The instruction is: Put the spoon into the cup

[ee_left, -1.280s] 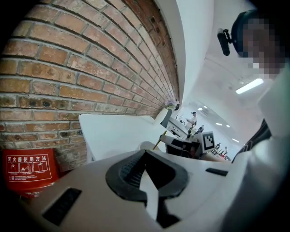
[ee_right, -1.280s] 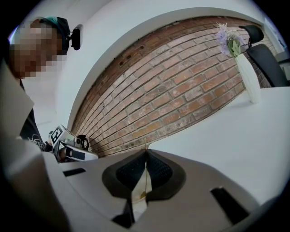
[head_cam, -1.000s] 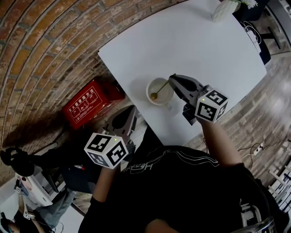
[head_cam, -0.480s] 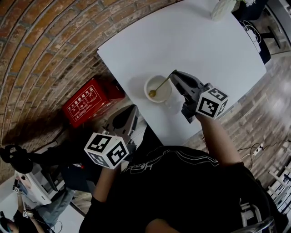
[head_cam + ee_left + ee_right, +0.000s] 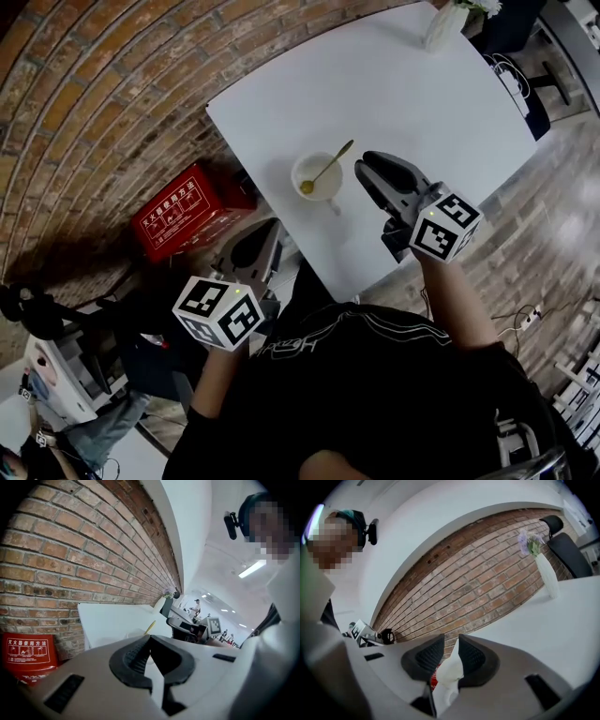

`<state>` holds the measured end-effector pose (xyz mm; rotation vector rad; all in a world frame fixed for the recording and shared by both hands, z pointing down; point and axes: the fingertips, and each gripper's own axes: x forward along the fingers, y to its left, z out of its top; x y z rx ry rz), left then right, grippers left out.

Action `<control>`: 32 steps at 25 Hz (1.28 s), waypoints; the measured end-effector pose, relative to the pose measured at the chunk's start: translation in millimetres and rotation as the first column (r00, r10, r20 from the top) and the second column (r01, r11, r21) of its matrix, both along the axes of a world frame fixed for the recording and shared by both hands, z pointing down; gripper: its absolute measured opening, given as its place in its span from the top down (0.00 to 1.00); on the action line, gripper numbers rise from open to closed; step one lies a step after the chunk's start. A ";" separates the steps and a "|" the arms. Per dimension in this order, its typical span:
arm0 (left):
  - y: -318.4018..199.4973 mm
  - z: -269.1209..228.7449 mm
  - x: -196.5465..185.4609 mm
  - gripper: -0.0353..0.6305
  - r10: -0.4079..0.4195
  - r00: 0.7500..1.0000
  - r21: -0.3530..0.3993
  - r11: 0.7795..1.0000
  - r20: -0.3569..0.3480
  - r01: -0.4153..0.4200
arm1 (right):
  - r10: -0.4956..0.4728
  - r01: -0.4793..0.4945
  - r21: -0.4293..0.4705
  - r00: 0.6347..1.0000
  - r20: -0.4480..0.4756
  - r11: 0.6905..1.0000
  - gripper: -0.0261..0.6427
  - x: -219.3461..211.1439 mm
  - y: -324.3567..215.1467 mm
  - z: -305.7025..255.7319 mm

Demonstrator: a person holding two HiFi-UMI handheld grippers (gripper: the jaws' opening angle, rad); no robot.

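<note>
My right claw (image 5: 367, 169) stands slightly open and empty, just beside the cup (image 5: 324, 188). The spoon (image 5: 325, 169) leans inside it. My left claw (image 5: 270, 230), closed on nothing, hangs off the white table (image 5: 422, 84). Brick wall (image 5: 94, 94) beyond, red box (image 5: 183, 211) below, vase (image 5: 441, 23) at the far corner.

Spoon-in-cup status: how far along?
Done, by the look of it: the spoon rests in the cup, bowl inside, handle leaning out over the rim. In hand: nothing. The right gripper sits beside the cup, jaws apart and empty; the left gripper is shut on nothing, off the table. Left: probably only pulling the right gripper clear.
</note>
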<state>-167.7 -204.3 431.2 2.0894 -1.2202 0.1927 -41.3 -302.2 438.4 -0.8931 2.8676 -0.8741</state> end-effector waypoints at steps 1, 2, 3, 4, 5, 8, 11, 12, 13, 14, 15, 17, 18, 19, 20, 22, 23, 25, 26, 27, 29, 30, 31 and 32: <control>3.6 -3.9 2.0 0.94 0.003 1.000 0.009 1.000 0.001 -0.003 | -0.015 0.016 0.037 1.000 -0.020 0.999 0.86 0.3 8.4 -9.4; 7.0 -8.2 4.2 0.94 0.004 1.000 0.018 1.000 0.000 -0.004 | -0.029 0.031 0.073 0.999 -0.036 0.997 0.86 1.0 17.2 -19.2; 10.0 -13.0 6.7 0.94 0.005 1.000 0.026 1.000 -0.005 -0.005 | -0.040 0.044 0.104 0.998 -0.043 0.994 0.88 2.5 25.9 -29.5; 12.5 -18.4 9.8 0.94 0.005 1.000 0.035 0.999 -0.015 -0.004 | -0.050 0.055 0.127 0.998 -0.040 0.990 0.89 4.8 34.4 -39.9; 14.4 -24.5 13.5 0.94 0.005 1.000 0.044 0.999 -0.029 -0.004 | -0.061 0.064 0.141 0.998 -0.028 0.988 0.92 7.5 42.2 -49.9; 19.4 -43.1 25.3 0.94 0.013 0.998 0.080 0.997 -0.058 -0.008 | -0.098 0.092 0.157 0.995 0.031 0.983 0.96 14.0 63.7 -75.3; 29.8 -57.7 36.4 0.94 0.029 0.999 0.117 0.993 -0.045 -0.024 | -0.141 0.132 0.177 0.989 0.043 0.975 0.97 15.1 88.3 -90.5; 33.4 -61.9 40.0 0.94 0.034 0.998 0.126 0.992 -0.043 -0.028 | -0.154 0.145 0.185 0.987 0.037 0.972 0.97 15.0 96.2 -93.9; 36.6 -66.0 43.2 0.94 0.038 0.998 0.136 0.990 -0.042 -0.032 | -0.166 0.157 0.192 0.986 0.032 0.969 0.97 14.9 103.6 -96.7; 39.6 -69.7 46.2 0.94 0.042 0.998 0.146 0.989 -0.041 -0.035 | -0.178 0.169 0.198 0.984 0.028 0.965 0.97 14.9 110.4 -98.8; 42.6 -72.9 49.2 0.94 0.045 0.998 0.155 0.987 -0.042 -0.038 | -0.189 0.180 0.204 0.982 0.024 0.962 0.97 15.2 117.0 -100.3; 48.6 -78.4 55.7 0.94 0.051 0.998 0.171 0.984 -0.042 -0.043 | -0.204 0.196 0.213 0.979 0.014 0.957 0.97 16.9 128.5 -102.1; 51.6 -80.8 59.1 0.94 0.054 0.998 0.177 0.983 -0.042 -0.046 | -0.206 0.199 0.214 0.978 0.010 0.956 0.97 18.3 132.7 -102.5; 54.5 -82.8 62.3 0.94 0.057 0.998 0.182 0.982 -0.040 -0.049 | -0.207 0.200 0.212 0.978 0.009 0.957 0.97 19.9 136.0 -102.7; 57.3 -84.6 65.2 0.94 0.059 0.998 0.185 0.981 -0.037 -0.051 | -0.206 0.199 0.207 0.978 0.011 0.958 0.97 21.5 138.7 -102.8; 61.6 -86.7 69.2 0.94 0.060 0.998 0.191 0.980 -0.032 -0.053 | -0.203 0.196 0.199 0.979 0.019 0.960 0.97 24.5 142.2 -103.4; 63.2 -86.9 70.3 0.94 0.061 0.998 0.195 0.979 -0.030 -0.054 | -0.201 0.193 0.196 0.979 0.022 0.961 0.97 25.7 143.2 -103.5; 65.6 -86.4 71.1 0.94 0.059 0.998 0.199 0.979 -0.030 -0.052 | -0.195 0.187 0.190 0.981 0.023 0.964 0.97 27.6 144.2 -103.3; 66.6 -86.3 71.2 0.94 0.057 0.998 0.199 0.979 -0.031 -0.050 | -0.192 0.185 0.187 0.981 0.023 0.965 0.97 28.6 144.6 -103.2; 67.6 -86.4 71.6 0.94 0.056 0.998 0.199 0.979 -0.031 -0.049 | -0.190 0.182 0.186 0.981 0.025 0.966 0.97 29.7 145.0 -103.3; 69.2 -87.0 73.1 0.94 0.056 0.998 0.202 0.978 -0.028 -0.050 | -0.186 0.178 0.182 0.982 0.030 0.967 0.97 32.2 145.6 -103.5; 69.8 -87.5 73.9 0.94 0.057 0.998 0.204 0.978 -0.026 -0.051 | -0.184 0.175 0.180 0.982 0.032 0.968 0.97 33.2 145.8 -103.5; 70.1 -88.1 74.6 0.94 0.058 0.998 0.206 0.977 -0.024 -0.052 | -0.183 0.174 0.178 0.983 0.032 0.968 0.97 33.9 146.0 -103.3; 70.3 -88.9 75.1 0.94 0.058 0.998 0.208 0.977 -0.022 -0.052 | -0.182 0.174 0.178 0.983 0.030 0.969 0.97 34.5 146.2 -103.1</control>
